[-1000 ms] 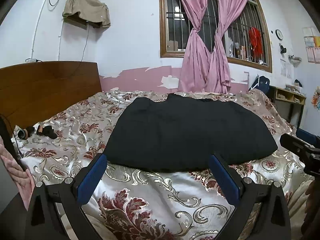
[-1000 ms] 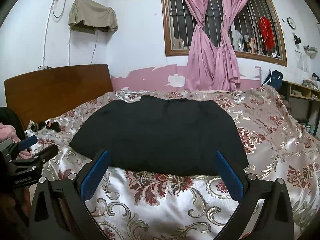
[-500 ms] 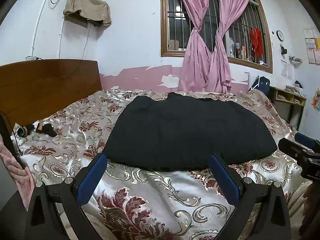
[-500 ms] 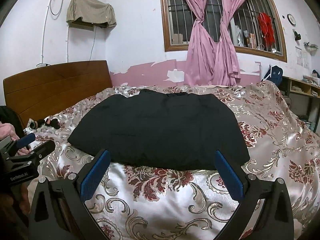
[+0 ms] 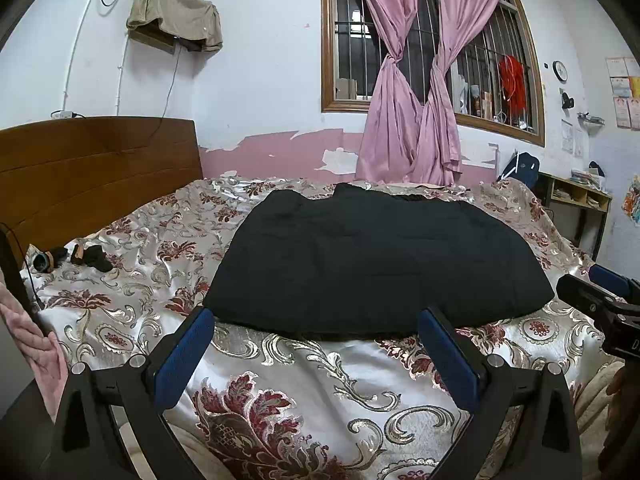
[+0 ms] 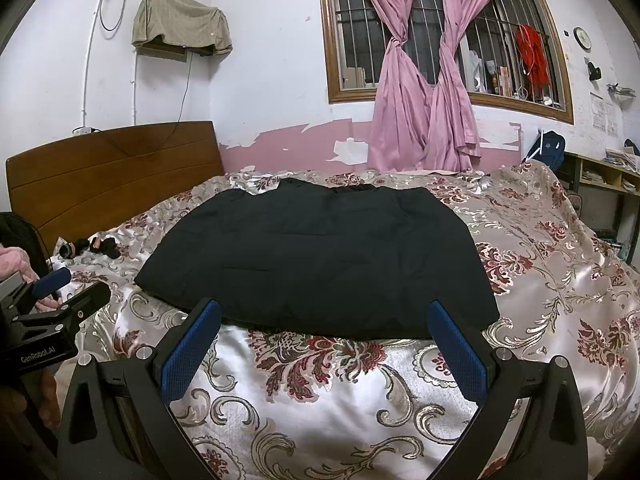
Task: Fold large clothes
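Observation:
A large black garment [image 5: 376, 264] lies flat and folded into a broad block on the floral bedspread [image 5: 280, 392]; the right wrist view shows the same garment [image 6: 320, 256]. My left gripper [image 5: 316, 316] hovers open just short of the garment's near edge, nothing between its blue pads. My right gripper [image 6: 324, 308] is open too, at the same near edge, empty. The right gripper's tip [image 5: 596, 292] shows at the right margin of the left wrist view. At the left edge of the right wrist view, the left gripper's tip [image 6: 68, 292] appears.
A wooden headboard [image 5: 88, 176] stands at the left. Small dark items [image 5: 84, 258] lie near it on the bed. Pink curtains [image 5: 416, 112] hang at a barred window behind. A shelf [image 5: 576, 200] stands at the far right. A pink sleeve [image 5: 36, 348] shows at lower left.
Both grippers have shifted slightly; the garment sits a little closer to the fingertips and higher in view. Nothing was grasped, and both stay open.

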`<action>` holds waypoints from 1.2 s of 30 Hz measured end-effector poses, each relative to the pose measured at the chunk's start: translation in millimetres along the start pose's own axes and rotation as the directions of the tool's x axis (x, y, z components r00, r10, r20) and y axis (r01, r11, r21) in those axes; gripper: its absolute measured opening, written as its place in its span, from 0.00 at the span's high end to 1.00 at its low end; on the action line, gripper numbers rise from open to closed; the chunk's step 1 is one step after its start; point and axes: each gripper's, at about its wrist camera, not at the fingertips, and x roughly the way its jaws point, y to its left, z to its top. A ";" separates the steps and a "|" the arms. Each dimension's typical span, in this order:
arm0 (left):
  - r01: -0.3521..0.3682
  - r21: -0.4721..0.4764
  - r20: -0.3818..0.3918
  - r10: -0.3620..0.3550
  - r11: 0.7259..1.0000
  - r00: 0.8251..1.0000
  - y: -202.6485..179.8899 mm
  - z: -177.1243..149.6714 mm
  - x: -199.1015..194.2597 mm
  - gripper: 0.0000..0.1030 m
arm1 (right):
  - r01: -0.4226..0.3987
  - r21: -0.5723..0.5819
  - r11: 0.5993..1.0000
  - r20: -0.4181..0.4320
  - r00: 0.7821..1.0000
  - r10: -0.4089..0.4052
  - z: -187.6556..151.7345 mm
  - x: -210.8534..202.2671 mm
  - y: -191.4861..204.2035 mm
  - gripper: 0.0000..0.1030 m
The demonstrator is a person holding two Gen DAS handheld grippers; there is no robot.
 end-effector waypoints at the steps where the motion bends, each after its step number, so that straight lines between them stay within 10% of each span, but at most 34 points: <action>1: 0.001 0.000 0.000 -0.001 1.000 1.000 -0.1 0.1 0.0 0.00 | 0.000 0.001 1.000 0.000 1.000 0.000 0.1 -0.2 0.1 0.01; 36: 0.013 -0.006 -0.008 -0.013 1.000 1.000 0.0 -4.8 1.6 0.00 | 0.000 0.002 1.000 0.002 1.000 0.000 0.0 0.0 0.6 0.01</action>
